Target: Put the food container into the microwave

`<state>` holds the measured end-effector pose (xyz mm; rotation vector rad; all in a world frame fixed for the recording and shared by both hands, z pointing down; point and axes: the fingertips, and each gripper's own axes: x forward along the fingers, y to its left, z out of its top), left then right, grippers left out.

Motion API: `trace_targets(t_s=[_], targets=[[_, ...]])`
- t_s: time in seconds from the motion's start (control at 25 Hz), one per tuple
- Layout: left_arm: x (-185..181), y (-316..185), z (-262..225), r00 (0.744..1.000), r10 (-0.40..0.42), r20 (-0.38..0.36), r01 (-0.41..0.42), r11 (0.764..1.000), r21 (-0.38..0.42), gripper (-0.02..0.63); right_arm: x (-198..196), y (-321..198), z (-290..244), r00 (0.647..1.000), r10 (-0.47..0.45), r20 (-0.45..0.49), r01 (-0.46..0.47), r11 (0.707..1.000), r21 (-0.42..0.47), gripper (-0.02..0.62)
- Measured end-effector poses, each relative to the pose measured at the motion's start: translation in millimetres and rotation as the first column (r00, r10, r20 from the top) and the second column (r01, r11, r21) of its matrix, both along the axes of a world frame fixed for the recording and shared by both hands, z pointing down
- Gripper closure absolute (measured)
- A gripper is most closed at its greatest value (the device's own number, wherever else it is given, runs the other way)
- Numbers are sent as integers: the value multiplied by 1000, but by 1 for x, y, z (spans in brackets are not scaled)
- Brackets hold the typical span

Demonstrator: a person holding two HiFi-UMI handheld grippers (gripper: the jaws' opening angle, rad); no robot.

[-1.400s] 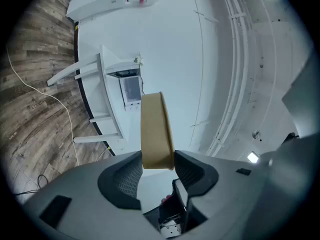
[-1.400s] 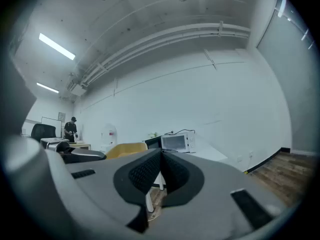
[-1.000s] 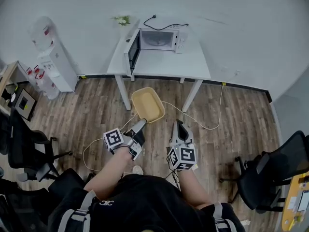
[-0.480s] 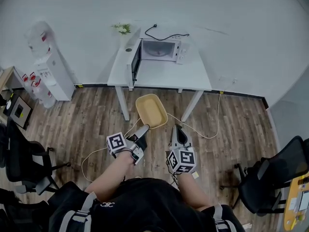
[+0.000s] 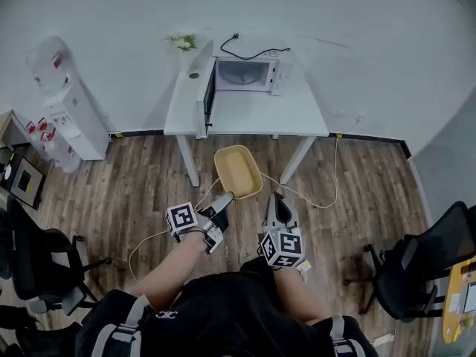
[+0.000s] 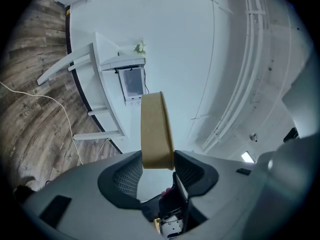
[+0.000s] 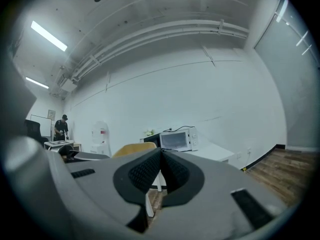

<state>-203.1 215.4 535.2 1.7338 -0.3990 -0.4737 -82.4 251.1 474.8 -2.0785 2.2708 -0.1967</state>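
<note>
While I stand on the wood floor (image 5: pixel 141 177) facing the table (image 5: pixel 253 114), my left gripper (image 5: pixel 225 199) is clamped on the container (image 5: pixel 238 172). Its jaws press either side of the near rim. In the left gripper view the tan container (image 6: pixel 156 129) rises edge-on from between my pads (image 6: pixel 127 176), tight on both faces. So the container is up in the air over the floor, in front of the table's near edge and apart from it, with its open side facing up in the head view.

My right gripper (image 5: pixel 277 199) hangs just beside the left one, a little to the right, and touches no part of the container. In the right gripper view its jaws are together, pad against pad, and the container's rim (image 7: pixel 132 149) peeks over them.

Ahead, the microwave (image 5: pixel 245 74) sits at the back of the white table. Its door (image 5: pixel 209 89) is swung wide open on the left side. A small plant (image 5: pixel 182 42) stands at the table's back left corner, and a water dispenser (image 5: pixel 63 103) is by the wall, well off to the left.
</note>
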Motion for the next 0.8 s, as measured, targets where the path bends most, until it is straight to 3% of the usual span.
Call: trace_targets(t_s=[0.4,0.64,0.8], targets=[[21,-63,11,1000,-7,-31,5,999,-50,397,26,-67,4,1000,3,14,-3,1000,8,595],[53,-125,9,998,-30,-49,28,998,-56,397,57,-129,6,999,-22,30,21,1000,18,595],[85,-165,6,1000,-24,-16,23,999,-48,397,88,-173,-2,998,-35,45,34,999,29,595]])
